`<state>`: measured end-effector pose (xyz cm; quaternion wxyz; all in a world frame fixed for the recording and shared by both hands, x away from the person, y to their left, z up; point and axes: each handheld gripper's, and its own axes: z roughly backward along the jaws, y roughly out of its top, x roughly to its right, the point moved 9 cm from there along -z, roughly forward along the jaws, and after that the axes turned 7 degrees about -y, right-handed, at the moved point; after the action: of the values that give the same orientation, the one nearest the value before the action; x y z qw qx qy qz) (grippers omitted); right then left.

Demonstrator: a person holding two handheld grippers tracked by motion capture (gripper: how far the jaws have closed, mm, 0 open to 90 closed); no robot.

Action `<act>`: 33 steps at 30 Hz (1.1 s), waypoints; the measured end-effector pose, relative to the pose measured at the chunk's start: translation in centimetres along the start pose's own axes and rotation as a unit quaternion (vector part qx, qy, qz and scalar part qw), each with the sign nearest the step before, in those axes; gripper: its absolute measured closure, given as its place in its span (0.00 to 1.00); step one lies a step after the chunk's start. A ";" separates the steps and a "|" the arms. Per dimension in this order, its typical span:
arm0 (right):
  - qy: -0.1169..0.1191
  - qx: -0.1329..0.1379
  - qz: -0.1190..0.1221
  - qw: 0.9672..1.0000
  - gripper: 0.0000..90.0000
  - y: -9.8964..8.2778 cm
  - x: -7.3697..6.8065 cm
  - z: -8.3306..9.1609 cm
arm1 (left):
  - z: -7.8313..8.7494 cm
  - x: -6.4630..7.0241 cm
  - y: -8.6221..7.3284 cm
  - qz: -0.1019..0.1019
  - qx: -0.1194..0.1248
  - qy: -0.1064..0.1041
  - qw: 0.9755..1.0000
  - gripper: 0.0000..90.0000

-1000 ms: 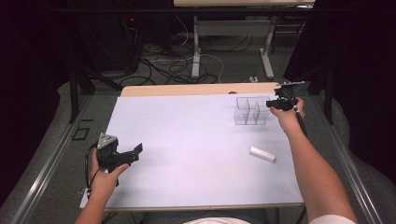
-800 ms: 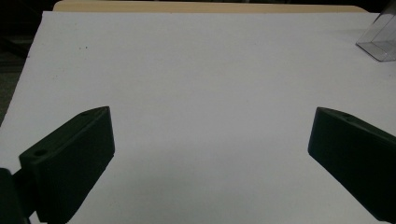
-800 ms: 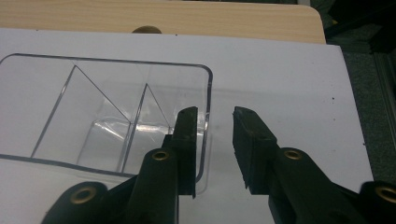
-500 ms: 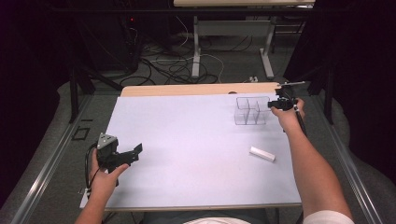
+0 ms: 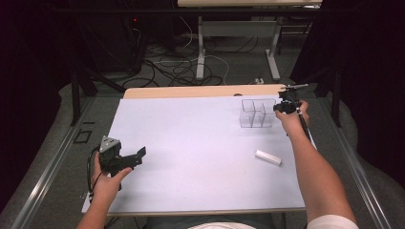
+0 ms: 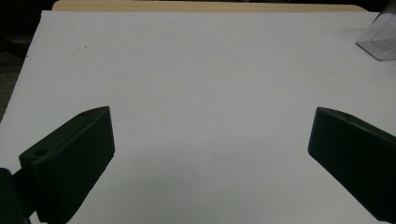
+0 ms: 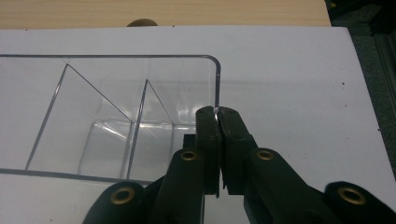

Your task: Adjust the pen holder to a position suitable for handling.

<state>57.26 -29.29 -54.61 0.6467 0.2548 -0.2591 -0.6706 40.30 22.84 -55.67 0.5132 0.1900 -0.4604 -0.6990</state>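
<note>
clear box wall (image 7: 217, 88) betw right tongs (image 7: 217, 114)

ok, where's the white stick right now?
High view: the white stick lies flat on the white mat, right of centre, nearer the person than the clear divided box, just left of the right forearm.

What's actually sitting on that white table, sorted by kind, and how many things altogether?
Clear plastic divided box: 1
Small white bar: 1
Hand-held grippers: 2, the left gripper open over the table, the right gripper shut on the box's wall
Total: 4
</note>
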 end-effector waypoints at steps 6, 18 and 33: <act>-0.006 -0.004 -0.001 1.000 0.98 -0.1 0.0 0.2 | -0.1 0.0 0.0 0.000 0.000 0.001 1.000 0.01; 0.005 -0.036 0.012 0.999 0.98 -1.5 -2.1 1.7 | -0.1 0.1 0.0 -0.005 -0.004 0.003 1.000 0.01; 0.043 -0.094 0.041 0.994 0.98 -3.6 -7.5 3.6 | -0.2 0.1 0.0 -0.004 -0.004 0.002 1.000 0.01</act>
<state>52.43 -21.64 -54.39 0.7053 0.2106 -0.1773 -0.6532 40.37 22.67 -55.75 0.5119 0.1910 -0.4556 -0.7027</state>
